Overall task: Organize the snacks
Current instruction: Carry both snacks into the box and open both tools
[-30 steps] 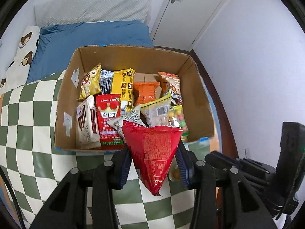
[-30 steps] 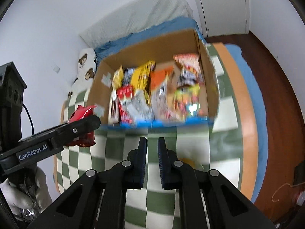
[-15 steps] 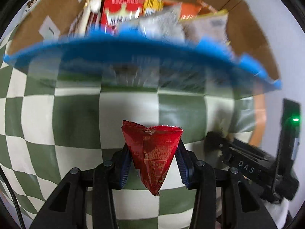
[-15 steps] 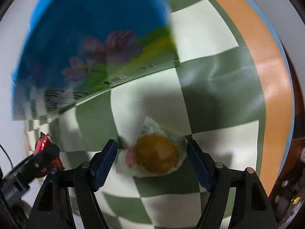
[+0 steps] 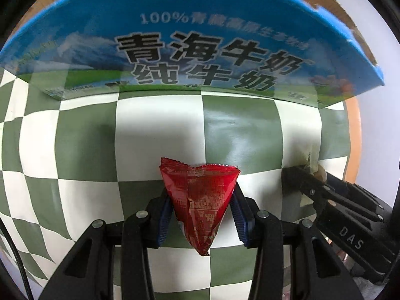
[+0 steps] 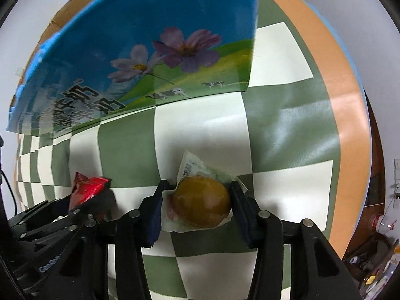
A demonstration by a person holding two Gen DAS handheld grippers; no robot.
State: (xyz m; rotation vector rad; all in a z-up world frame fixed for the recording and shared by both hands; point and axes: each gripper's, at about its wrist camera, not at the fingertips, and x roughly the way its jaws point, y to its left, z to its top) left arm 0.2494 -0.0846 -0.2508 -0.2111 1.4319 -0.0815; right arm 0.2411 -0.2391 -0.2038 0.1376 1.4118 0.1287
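Note:
A red triangular snack packet (image 5: 197, 200) is pinched between the blue pads of my left gripper (image 5: 200, 195), which is shut on it just above the green-and-white checked cloth (image 5: 87, 150). In the right wrist view a round brown bun in a clear wrapper (image 6: 202, 205) lies on the cloth between the pads of my right gripper (image 6: 197, 195). Its jaws are closing and both pads touch the wrapper. The left gripper (image 6: 100, 187) with the red packet (image 6: 87, 187) sits to the left of the bun. The right gripper (image 5: 300, 177) shows at the right of the left wrist view.
The blue printed side of the cardboard snack box (image 5: 200, 50) rises close behind both grippers and fills the upper part of both views (image 6: 150, 50). An orange border (image 6: 347, 100) runs along the cloth's right edge, with floor clutter (image 6: 375, 275) beyond it.
Both grippers have dropped from above the box to the cloth in front of it. The right jaws opened around the bun packet and have narrowed onto it. The left still grips the red packet.

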